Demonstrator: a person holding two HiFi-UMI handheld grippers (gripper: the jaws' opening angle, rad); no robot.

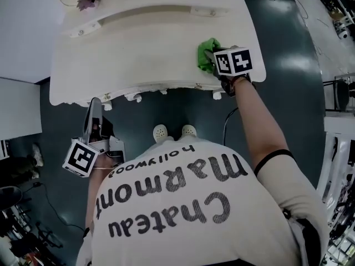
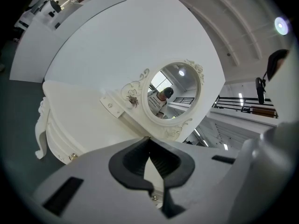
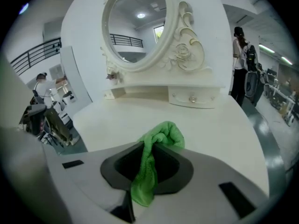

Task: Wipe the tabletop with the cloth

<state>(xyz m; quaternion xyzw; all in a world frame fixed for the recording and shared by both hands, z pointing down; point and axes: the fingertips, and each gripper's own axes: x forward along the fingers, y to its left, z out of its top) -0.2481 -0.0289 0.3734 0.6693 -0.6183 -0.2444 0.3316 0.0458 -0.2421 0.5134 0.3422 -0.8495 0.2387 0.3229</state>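
A green cloth [image 1: 206,49] lies bunched on the right part of the white dressing table's top [image 1: 144,49]. My right gripper [image 1: 211,59] is shut on the cloth, with its marker cube just behind. In the right gripper view the cloth [image 3: 166,133] hangs out between the two dark pads of the right gripper [image 3: 152,148], over the tabletop [image 3: 210,125]. My left gripper [image 1: 95,104] is held low over the dark floor, in front of the table's left front edge. In its own view the left gripper [image 2: 148,143] is shut and holds nothing.
An oval mirror [image 3: 133,27] in a carved white frame stands at the table's back, with a small drawer shelf [image 3: 192,98] under it. A purple flower ornament [image 1: 87,1] sits at the back left. A person [image 3: 241,64] stands off to the right; equipment [image 3: 44,120] crowds the left.
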